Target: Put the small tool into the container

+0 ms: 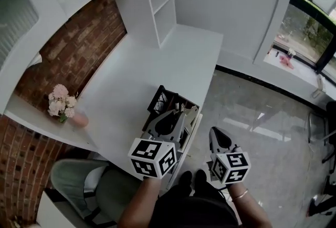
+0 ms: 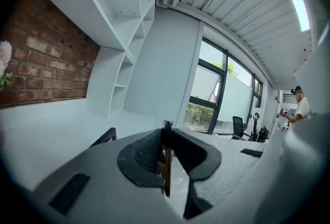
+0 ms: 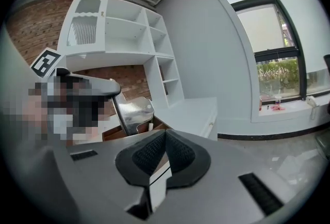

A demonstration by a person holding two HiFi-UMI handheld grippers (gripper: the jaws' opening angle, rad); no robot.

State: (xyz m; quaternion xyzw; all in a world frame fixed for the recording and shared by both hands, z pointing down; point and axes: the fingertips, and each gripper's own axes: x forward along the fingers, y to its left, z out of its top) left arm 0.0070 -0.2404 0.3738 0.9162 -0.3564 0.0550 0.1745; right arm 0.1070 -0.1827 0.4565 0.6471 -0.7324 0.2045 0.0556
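Note:
My left gripper (image 1: pixel 176 115) hangs over a black open-sided container (image 1: pixel 164 102) at the near edge of the white desk (image 1: pixel 157 64). In the left gripper view its jaws (image 2: pixel 166 132) are shut on a thin, flat, dark-brown strip that pokes just past the tips, the small tool (image 2: pixel 167 153). The container's black rim (image 2: pixel 103 138) shows low on the left there. My right gripper (image 1: pixel 217 136) hovers off the desk above the floor, shut and empty (image 3: pixel 164 134). From the right gripper view, the left gripper's shiny body (image 3: pixel 131 109) sits over a brown interior (image 3: pixel 154 127).
A pink flower bunch in a vase (image 1: pixel 64 105) stands on the desk's left part by the brick wall (image 1: pixel 79 48). White shelving (image 1: pixel 157 1) rises at the back. A grey-green chair (image 1: pixel 79 182) is under me. Glossy floor (image 1: pixel 262 116) lies right. A person (image 2: pixel 299 110) stands far off.

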